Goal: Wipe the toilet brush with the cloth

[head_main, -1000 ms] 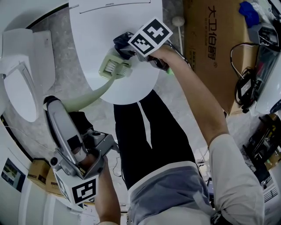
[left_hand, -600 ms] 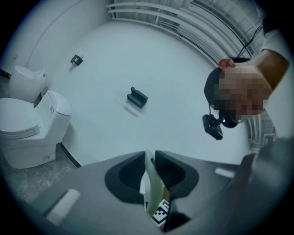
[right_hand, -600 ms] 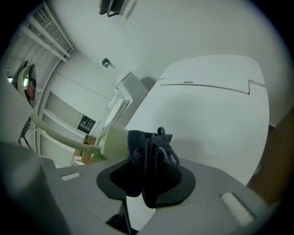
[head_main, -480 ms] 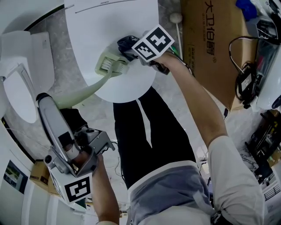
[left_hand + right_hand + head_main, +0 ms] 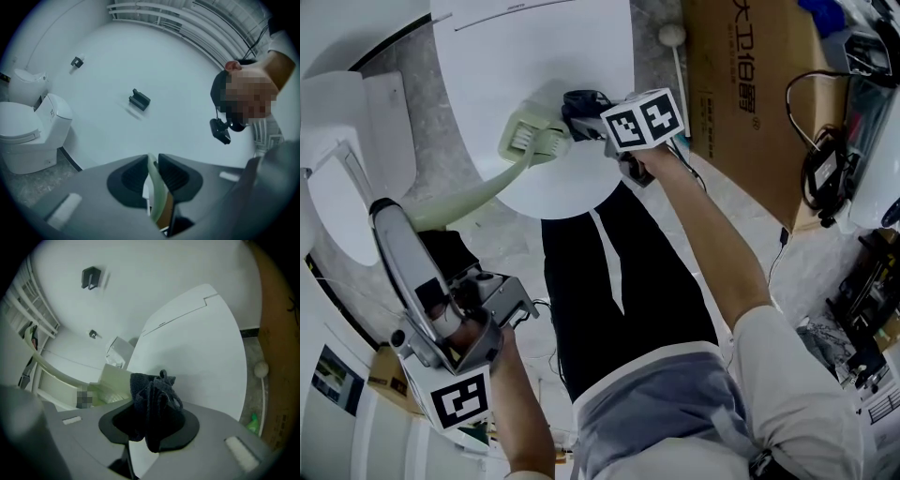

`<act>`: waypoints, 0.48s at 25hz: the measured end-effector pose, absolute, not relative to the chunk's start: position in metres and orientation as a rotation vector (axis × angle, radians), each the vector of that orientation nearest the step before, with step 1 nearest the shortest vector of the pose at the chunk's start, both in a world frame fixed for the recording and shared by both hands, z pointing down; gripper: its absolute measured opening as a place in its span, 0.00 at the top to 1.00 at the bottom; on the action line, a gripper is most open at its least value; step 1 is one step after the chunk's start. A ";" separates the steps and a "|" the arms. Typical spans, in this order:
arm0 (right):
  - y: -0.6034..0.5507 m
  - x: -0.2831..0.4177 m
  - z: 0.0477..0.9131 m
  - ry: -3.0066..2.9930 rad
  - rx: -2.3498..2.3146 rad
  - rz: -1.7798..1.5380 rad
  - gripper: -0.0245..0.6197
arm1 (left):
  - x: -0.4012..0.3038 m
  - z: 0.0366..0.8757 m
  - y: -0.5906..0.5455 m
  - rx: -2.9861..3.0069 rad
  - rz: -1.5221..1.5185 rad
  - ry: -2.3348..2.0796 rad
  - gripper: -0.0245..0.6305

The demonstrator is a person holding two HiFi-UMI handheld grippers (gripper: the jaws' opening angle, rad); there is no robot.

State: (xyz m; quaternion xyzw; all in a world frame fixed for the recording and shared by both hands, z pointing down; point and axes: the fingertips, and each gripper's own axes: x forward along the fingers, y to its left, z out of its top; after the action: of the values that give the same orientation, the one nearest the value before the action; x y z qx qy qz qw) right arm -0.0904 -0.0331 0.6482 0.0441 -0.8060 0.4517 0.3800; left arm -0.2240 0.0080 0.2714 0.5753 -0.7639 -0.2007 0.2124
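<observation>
The pale green toilet brush [image 5: 492, 192] stretches from lower left up to its flat bristle head [image 5: 530, 141], held over a white toilet lid [image 5: 534, 66]. My left gripper [image 5: 403, 220] is shut on the brush handle [image 5: 157, 197], a thin green strip pinched between the dark pads. My right gripper [image 5: 581, 114] is shut on a dark bunched cloth [image 5: 152, 404], which touches the right side of the brush head [image 5: 112, 380].
A white toilet [image 5: 342, 178] stands at the left, and the same kind of toilet [image 5: 28, 136] shows in the left gripper view. A brown cardboard box [image 5: 750, 94] is at the right, with cables and clutter [image 5: 853, 141] beyond. The person's dark trousers [image 5: 619, 291] fill the middle.
My right gripper has turned and shifted slightly right, the cloth staying against the brush head. My left gripper has slid down and left along with the handle.
</observation>
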 end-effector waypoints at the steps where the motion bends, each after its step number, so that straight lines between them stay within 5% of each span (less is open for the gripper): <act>1: -0.031 -0.088 0.650 -2.061 0.141 1.183 0.79 | -0.224 0.271 0.007 1.599 -0.558 -2.121 0.96; 12: 0.001 -0.065 0.658 -2.089 0.469 1.576 0.79 | -0.225 0.271 0.002 1.614 -0.561 -2.116 0.96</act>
State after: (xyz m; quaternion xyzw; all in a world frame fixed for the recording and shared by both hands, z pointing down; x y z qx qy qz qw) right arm -0.0646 0.0006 0.6580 0.1713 -0.7630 0.5756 0.2391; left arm -0.2249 0.0018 0.2708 0.5803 -0.7607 -0.2016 0.2096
